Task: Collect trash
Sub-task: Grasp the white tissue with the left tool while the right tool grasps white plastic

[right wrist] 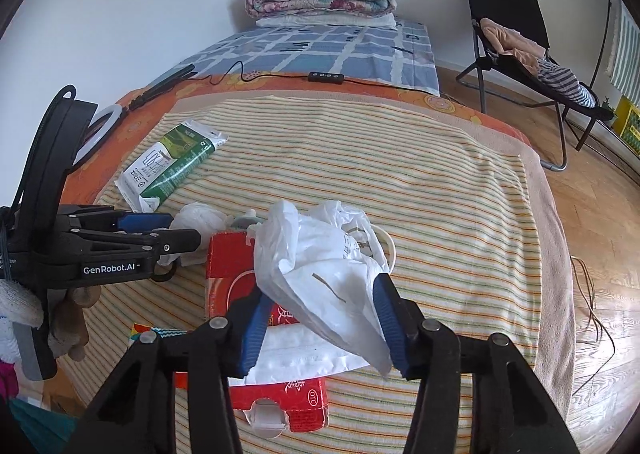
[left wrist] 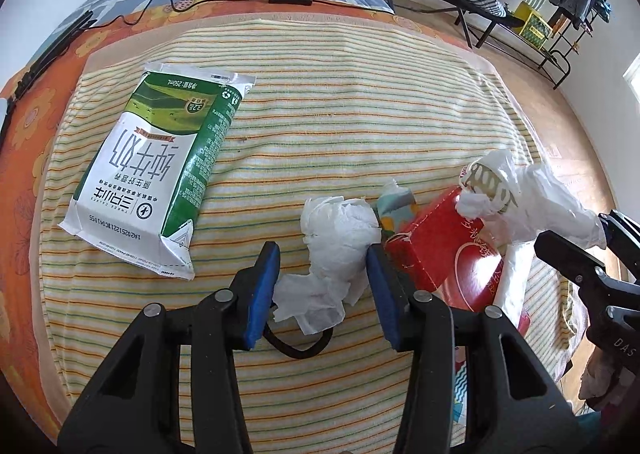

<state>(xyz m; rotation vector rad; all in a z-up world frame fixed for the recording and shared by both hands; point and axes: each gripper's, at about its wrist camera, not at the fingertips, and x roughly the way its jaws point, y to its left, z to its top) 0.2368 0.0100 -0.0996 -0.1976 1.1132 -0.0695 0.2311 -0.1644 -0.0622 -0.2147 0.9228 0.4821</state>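
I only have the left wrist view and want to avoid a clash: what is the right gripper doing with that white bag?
Observer: The white bag lies bunched between the fingers of the right gripper. The jaws stand wide, so I cannot tell whether it is gripped.
Operator: Anything under the bag?
Observer: A white padded sheet lies on the red box, beneath the bag.
Operator: And the box's near end?
Observer: Its flap there is torn open.
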